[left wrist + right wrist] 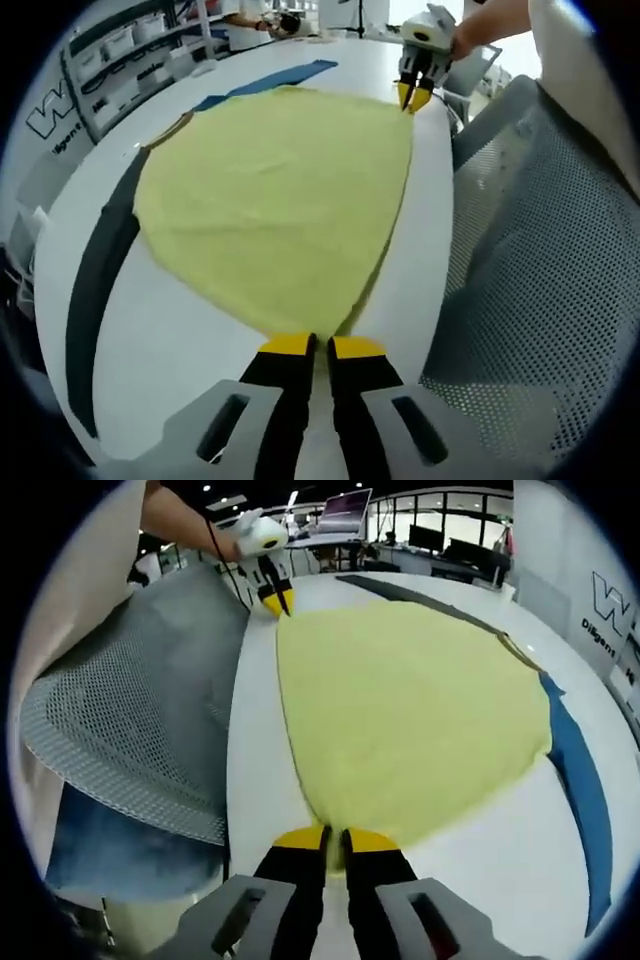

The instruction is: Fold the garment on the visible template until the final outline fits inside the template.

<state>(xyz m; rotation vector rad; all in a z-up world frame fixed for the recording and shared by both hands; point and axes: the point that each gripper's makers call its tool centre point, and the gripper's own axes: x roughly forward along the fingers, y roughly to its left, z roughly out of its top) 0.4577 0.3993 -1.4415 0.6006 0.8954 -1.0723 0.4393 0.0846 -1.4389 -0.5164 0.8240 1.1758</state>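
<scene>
Left gripper view: our left gripper has its yellow-tipped jaws pressed together on the near corner of the garment, pinching the hem right at the tips. Ahead of the jaws the yellow cloth spreads flat over the white table, and at its far corner the right gripper bites the same edge, held by a hand coming from beyond it.

In the right gripper view, our right gripper likewise has its jaws closed on the garment corner just at the tips; the left gripper pinches the far corner ahead.

We judge the cloth light, soft and limp: it will sag between the two pinches and drag on the table, so the corners are the right places to hold it, with the edge kept taut between them. Dark and blue template strips show beyond the cloth's far side, to the left of the left jaws and to the right of the right jaws as template. A mesh chair sits on the opposite side of the jaws. Both grippers lie low, nearly level with the table, facing each other along the near edge.
</scene>
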